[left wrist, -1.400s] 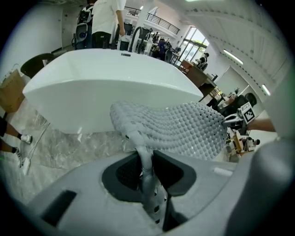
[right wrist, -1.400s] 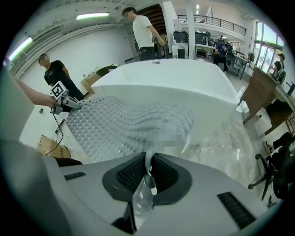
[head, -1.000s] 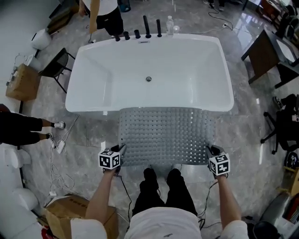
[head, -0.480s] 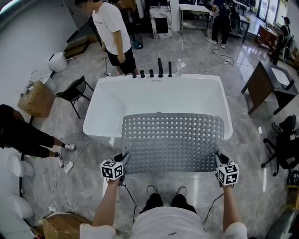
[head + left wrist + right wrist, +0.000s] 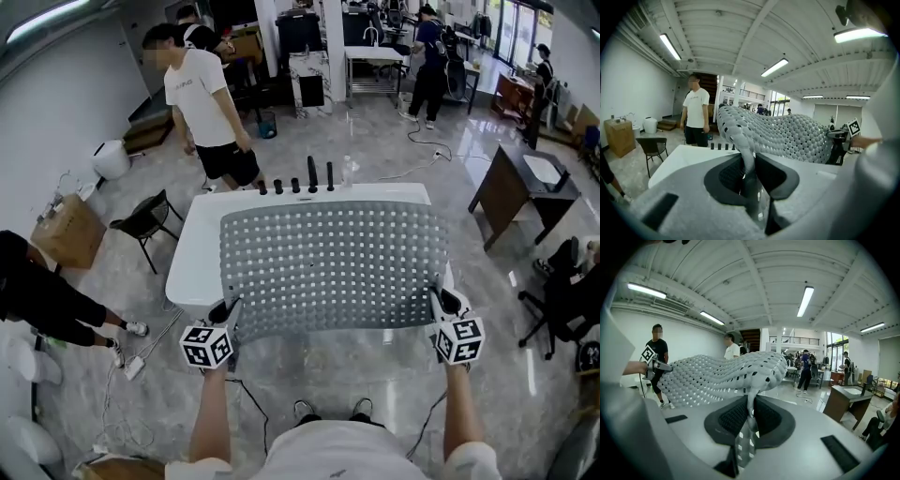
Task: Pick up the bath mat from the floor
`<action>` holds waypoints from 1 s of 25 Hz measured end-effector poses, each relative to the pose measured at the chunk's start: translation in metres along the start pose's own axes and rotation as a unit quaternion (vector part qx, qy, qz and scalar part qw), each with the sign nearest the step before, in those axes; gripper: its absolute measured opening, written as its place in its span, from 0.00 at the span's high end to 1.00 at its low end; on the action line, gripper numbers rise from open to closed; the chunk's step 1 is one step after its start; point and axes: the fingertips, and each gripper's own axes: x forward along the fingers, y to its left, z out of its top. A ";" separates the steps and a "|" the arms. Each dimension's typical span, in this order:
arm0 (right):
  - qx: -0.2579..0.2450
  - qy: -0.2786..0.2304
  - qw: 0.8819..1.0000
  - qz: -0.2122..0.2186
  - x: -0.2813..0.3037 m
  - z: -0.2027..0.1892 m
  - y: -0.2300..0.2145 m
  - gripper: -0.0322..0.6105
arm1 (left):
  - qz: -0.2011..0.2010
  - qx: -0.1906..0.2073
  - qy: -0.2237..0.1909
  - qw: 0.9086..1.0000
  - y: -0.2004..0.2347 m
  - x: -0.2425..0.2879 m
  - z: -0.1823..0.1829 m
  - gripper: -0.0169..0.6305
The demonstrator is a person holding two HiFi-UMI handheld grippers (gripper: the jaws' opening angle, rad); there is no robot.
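So the bath mat (image 5: 328,267) was already off the floor, stretched out nearly flat in the air between the 2 grippers, in front of the bathtub (image 5: 187,258) at 12 o'clock. The left gripper (image 5: 229,309) was pinched nearly closed on the mat's 7 o'clock corner and the right gripper (image 5: 437,298) was the same on the 5 o'clock corner, each biting just a thin strip of edge. My worry: that's a floppy mat hanging off 2 tiny pinches, so pulling the hands apart or jerking could probably slide a corner out and drop that whole side. The far edge could also catch the taps (image 5: 311,176) at 12 o'clock. Hard to tell: the mat covered most of the tub, I couldn't see how deep the pads sat, and the mat's underside didn't show.
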 end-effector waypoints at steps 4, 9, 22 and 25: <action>-0.003 -0.044 0.999 -0.013 -0.013 0.039 -0.005 0.89 | 0.000 0.013 -0.041 0.999 -0.004 -0.010 0.043 0.85; -0.010 -0.090 0.996 -0.006 -0.033 0.085 0.000 0.89 | -0.001 0.038 -0.072 0.997 -0.008 -0.031 0.081 0.85; -0.024 -0.136 0.990 -0.023 -0.077 0.113 0.008 0.89 | 0.010 0.056 -0.105 0.993 -0.020 -0.074 0.095 0.85; -0.028 -0.133 0.990 -0.020 -0.077 0.117 0.013 0.89 | 0.012 0.057 -0.109 0.992 -0.020 -0.079 0.103 0.85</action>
